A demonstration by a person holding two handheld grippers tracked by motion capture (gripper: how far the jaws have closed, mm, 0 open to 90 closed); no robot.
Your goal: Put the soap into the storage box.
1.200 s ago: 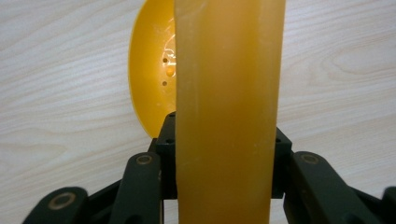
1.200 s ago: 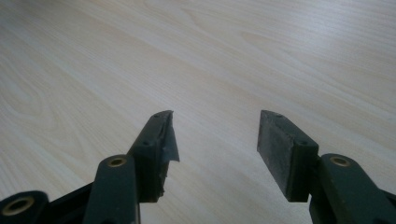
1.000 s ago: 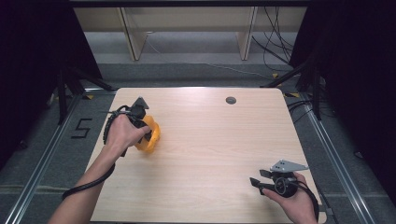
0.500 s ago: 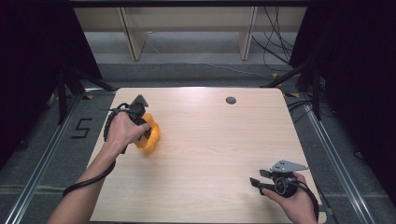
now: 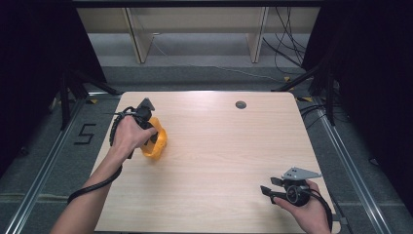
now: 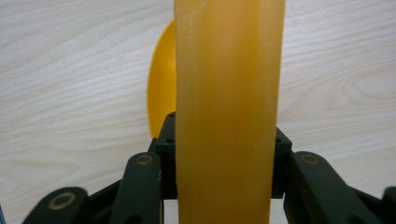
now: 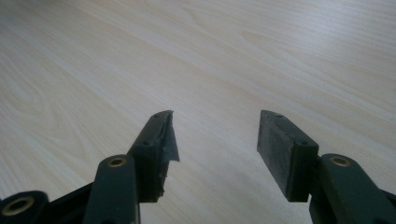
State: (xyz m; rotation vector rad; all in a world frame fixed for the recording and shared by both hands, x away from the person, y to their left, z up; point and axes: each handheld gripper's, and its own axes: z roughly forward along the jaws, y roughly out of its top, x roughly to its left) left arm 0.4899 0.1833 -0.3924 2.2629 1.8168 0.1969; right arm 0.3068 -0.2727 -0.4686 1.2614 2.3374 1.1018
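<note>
Left gripper [image 5: 152, 132] is clamped on the orange, apparently roll-shaped object [image 5: 157, 140] at the table's [image 5: 219, 146] left side, its long axis running straight out between the jaws, while the right gripper [image 5: 269, 191], jaws spread and empty, rests well apart at the near right corner.

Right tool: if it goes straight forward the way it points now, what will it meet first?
Probably nothing soon. The right tool stands open with bare table ahead of it. In the high view it points left across the table, well short of the orange object.
</note>
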